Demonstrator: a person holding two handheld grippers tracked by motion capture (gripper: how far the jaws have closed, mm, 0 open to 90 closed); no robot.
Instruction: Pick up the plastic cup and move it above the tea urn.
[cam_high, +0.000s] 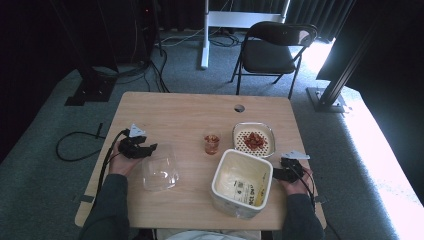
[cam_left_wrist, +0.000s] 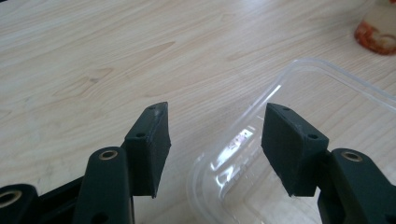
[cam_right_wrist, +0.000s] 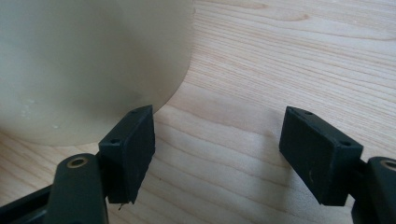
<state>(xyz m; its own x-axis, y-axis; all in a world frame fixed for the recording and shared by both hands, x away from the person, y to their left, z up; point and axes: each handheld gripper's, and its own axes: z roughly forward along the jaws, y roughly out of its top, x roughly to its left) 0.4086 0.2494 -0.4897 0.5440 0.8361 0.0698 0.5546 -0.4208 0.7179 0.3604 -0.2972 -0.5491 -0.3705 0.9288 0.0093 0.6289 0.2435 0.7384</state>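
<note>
Near the bench's left edge, the left tongs (cam_left_wrist: 215, 140) stand open over the rim of the clear lid (cam_high: 160, 172), gripping nothing. To seize it well, straddle the rim squarely and close gently. Towards the front right corner, the tub (cam_high: 241, 183) bears an unreadable label; the right tongs (cam_right_wrist: 217, 154) gape empty beside it.

Wooden table (cam_high: 190, 107) bears tub (cam_high: 242, 182), lid (cam_high: 160, 172), strainer (cam_high: 254, 140), cup (cam_high: 212, 143)
</note>
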